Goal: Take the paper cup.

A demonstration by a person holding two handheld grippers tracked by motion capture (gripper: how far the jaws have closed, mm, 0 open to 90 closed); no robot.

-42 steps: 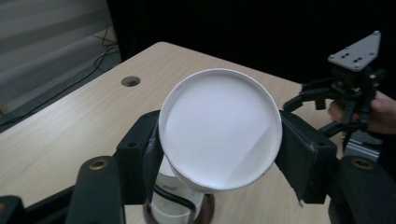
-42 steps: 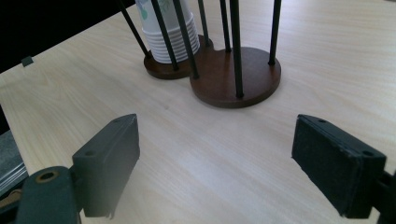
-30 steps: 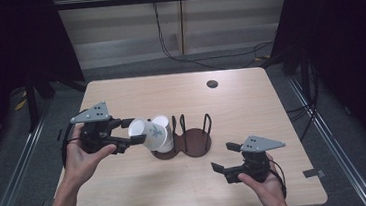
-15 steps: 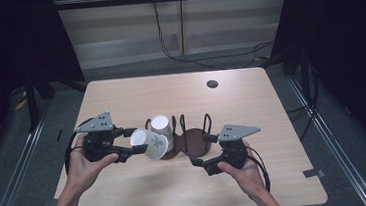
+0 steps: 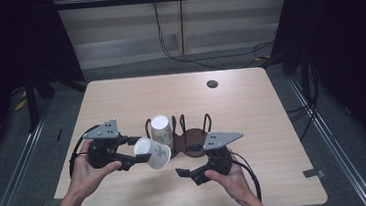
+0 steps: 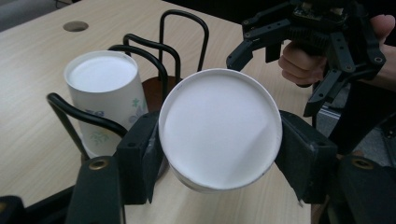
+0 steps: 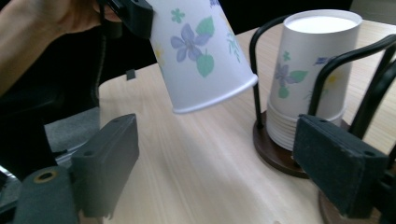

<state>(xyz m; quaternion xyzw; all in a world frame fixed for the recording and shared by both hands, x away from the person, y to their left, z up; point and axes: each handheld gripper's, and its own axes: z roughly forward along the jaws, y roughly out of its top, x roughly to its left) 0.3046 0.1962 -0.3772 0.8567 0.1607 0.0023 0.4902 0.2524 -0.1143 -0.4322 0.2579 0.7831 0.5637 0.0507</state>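
Clamped sideways in the left gripper (image 5: 134,154) at lower left: white flower-printed paper cup (image 5: 153,153); right gripper (image 5: 189,173) gaping, empty.

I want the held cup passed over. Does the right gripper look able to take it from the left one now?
Probably yes: the right gripper is open and empty, the cup in the left gripper hangs in bare air before it, beside the rack.
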